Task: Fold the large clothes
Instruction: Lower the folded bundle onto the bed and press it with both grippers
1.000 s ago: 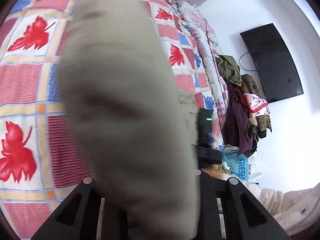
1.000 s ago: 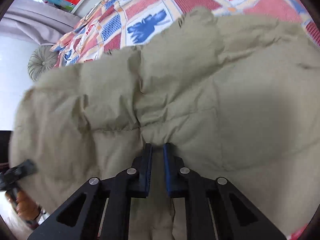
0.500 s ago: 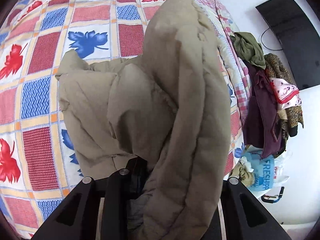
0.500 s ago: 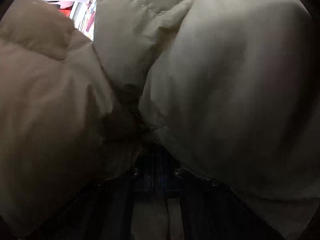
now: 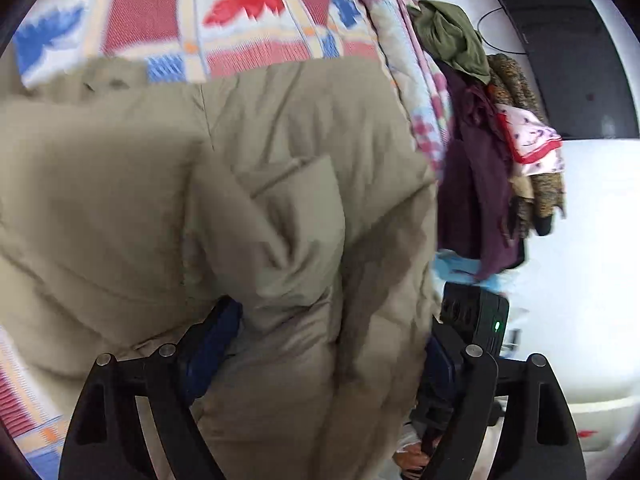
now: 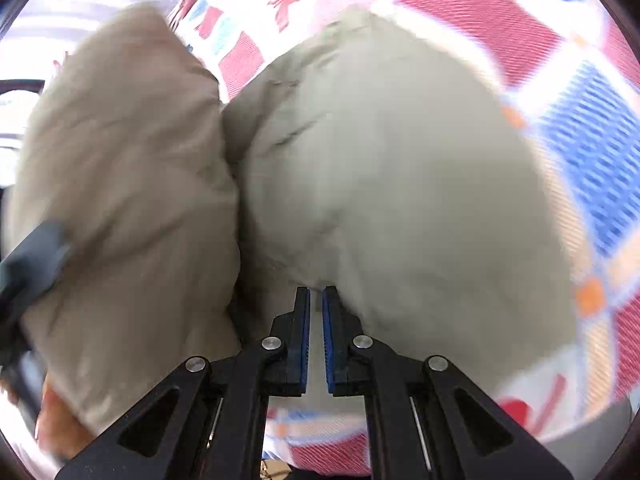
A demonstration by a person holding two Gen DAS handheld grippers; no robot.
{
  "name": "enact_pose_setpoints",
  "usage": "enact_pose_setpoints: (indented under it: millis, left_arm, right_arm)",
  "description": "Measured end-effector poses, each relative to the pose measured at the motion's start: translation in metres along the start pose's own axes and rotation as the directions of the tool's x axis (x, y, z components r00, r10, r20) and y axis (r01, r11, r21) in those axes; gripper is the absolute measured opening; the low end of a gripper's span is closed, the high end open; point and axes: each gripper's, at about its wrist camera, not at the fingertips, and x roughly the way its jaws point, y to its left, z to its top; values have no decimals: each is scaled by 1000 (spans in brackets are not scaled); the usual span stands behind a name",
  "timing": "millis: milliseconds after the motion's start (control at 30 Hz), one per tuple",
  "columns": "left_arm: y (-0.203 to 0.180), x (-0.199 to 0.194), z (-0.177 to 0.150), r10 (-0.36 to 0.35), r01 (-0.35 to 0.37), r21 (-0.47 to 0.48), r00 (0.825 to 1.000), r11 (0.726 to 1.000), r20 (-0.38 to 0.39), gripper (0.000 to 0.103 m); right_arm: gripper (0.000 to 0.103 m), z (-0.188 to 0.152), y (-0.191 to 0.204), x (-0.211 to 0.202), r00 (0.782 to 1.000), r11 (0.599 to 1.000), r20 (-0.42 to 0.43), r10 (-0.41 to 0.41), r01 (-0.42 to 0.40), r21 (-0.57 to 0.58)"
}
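A puffy beige jacket [image 5: 280, 184] lies bunched on a bed with a leaf-patterned cover [image 5: 248, 4]. My left gripper [image 5: 328, 332] has its jaws opening wide, and a thick fold of the jacket still bulges between the blue pads [image 5: 208, 348]. In the right wrist view the jacket [image 6: 380, 176] rises in two humps. My right gripper [image 6: 316, 294] is shut, its tips pinching the jacket's near edge. The right gripper's black body [image 5: 476, 316] with a green light shows beside the jacket. The blurred left gripper [image 6: 32, 264] shows at the left edge.
Clothes hang in a heap [image 5: 480, 152] off the bed's right side, under a dark wall screen [image 5: 560, 40]. A light blue bag [image 5: 460, 270] sits below them. White floor [image 5: 592, 288] lies to the right. A hand [image 6: 56, 420] shows at the lower left.
The left jaws have spread from a tight grip on the fold, and the jacket has come down flatter on the bed. The right gripper pulled back out of the fabric that had covered its view.
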Motion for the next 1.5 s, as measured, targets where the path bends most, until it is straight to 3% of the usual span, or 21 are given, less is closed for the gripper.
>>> enact_pose_setpoints:
  millis: [67, 133, 267, 367, 433, 500, 600, 667, 700, 767, 800, 900, 933, 967, 1033, 1067, 1167, 1300, 1367, 1433, 1500]
  left_arm:
    - [11, 12, 6, -84, 83, -24, 996, 996, -34, 84]
    - [18, 20, 9, -96, 95, -34, 995, 995, -35, 84]
    - [21, 26, 11, -73, 72, -40, 997, 997, -20, 84]
    - [12, 29, 12, -27, 27, -5, 1000, 1000, -14, 84]
    - [3, 33, 11, 13, -13, 32, 1000, 999, -4, 84]
    - [-3, 32, 11, 50, -51, 56, 999, 997, 19, 84]
    - [-20, 12, 6, 109, -121, 111, 987, 986, 115, 84]
    - [-28, -10, 1, 156, -191, 154, 964, 970, 213, 84]
    - [-29, -26, -2, 199, -250, 158, 939, 955, 280, 84]
    - [-22, -53, -7, 300, -371, 119, 870, 921, 393, 84]
    - [-12, -66, -9, 352, -428, 82, 825, 900, 442, 84]
    - [22, -85, -10, 486, -550, -12, 727, 835, 485, 84]
    - [33, -86, -7, 517, -573, -30, 714, 819, 473, 84]
    - [44, -84, -5, 538, -584, -50, 707, 810, 459, 84]
    - [56, -76, 0, 527, -566, -59, 718, 822, 454, 84]
    - [57, -69, 2, 528, -570, -56, 715, 820, 458, 84]
    - [48, -43, 11, 541, -598, -31, 700, 801, 466, 85]
    - [29, -8, 26, 529, -603, 11, 709, 798, 467, 91]
    - [22, 3, 29, 540, -621, 25, 700, 783, 468, 91]
    - [22, 7, 31, 558, -640, 24, 687, 768, 464, 91]
    - [26, 6, 31, 552, -630, 16, 693, 776, 463, 91]
  right_arm:
    - [22, -9, -4, -10, 1000, 1000, 9, -14, 14, -10]
    - [60, -19, -5, -20, 1000, 999, 23, -21, 22, -38]
    - [62, -40, 9, -44, 998, 992, 61, -10, 17, -126]
    - [64, -55, 9, -74, 996, 986, 67, 55, -43, -164]
    - [77, -58, 19, -76, 994, 979, 58, 94, -82, -185]
    - [80, -59, 30, -72, 992, 977, 65, 109, -95, -189]
    - [80, -43, 38, -57, 990, 989, 129, 61, -43, -139]
    - [80, -41, 36, -53, 986, 994, 164, 18, 0, -112]
    - [80, -38, 37, -52, 982, 993, 185, -37, 56, -101]
    - [58, -32, 39, -48, 972, 984, 203, -120, 144, -106]
    - [23, -30, 38, -46, 969, 978, 193, -152, 176, -113]
    - [15, -27, 24, -42, 962, 970, 180, -206, 225, -90]
    - [14, -29, 20, -43, 957, 965, 180, -226, 245, -89]
    - [14, -31, 16, -46, 953, 961, 184, -242, 261, -90]
    - [14, -33, 5, -47, 950, 958, 178, -258, 275, -78]
    - [14, -34, 0, -45, 950, 958, 168, -262, 277, -72]
    - [14, -38, -14, -40, 946, 952, 147, -289, 300, -57]
    - [14, -33, -39, -26, 938, 943, 115, -327, 332, -24]
    - [14, -33, -52, -21, 934, 938, 94, -344, 347, -15]
    - [12, -31, -61, -26, 946, 949, 69, -315, 316, 6]
    - [12, -29, -64, -43, 956, 961, 93, -278, 278, 14]
